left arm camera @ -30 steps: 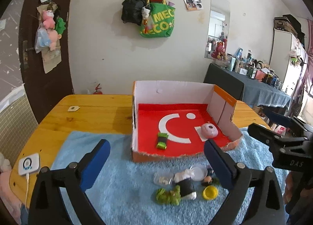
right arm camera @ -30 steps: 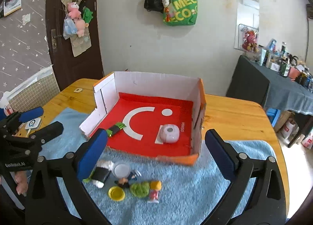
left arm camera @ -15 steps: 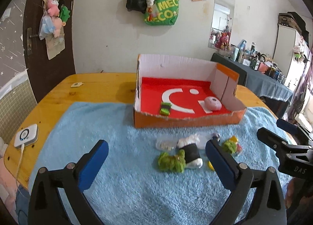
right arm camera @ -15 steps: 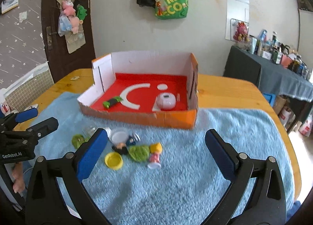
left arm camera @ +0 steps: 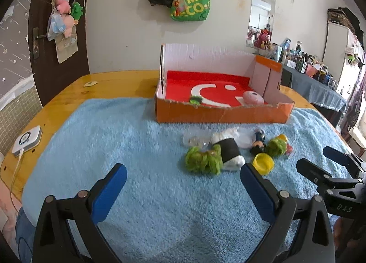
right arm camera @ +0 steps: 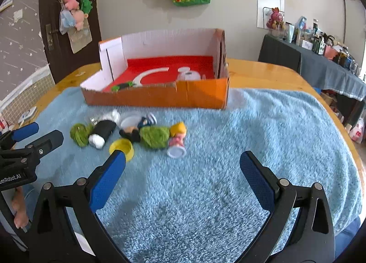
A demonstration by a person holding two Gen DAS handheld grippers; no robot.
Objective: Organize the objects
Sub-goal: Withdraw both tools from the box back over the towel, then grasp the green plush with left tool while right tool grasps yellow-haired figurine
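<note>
Two grippers were mine, and both hovered low over the fluffy light-blue towel with nothing between their blue pads. My left gripper pointed toward the far wall, its jaws spread wide and empty. My right gripper pointed the same way, jaws equally spread; in the left wrist view it showed at the right edge. A bare hand gripped the left tool's handle at the near left.

The orange cardboard box with a red floor sat on the towel's far side, its long axis running left to right. Inside lay a small green toy car near the front wall and a round pink case toward the right.

A loose cluster lay on the towel just in front of the box. The black-and-white cloth roll lay with its long axis running near to far, touching a green yarn-like tuft. A yellow plastic cap sat open side up, close to my left pad. The blonde doll in pink lay on its side, head toward the box, against a green fuzzy lump.
</note>
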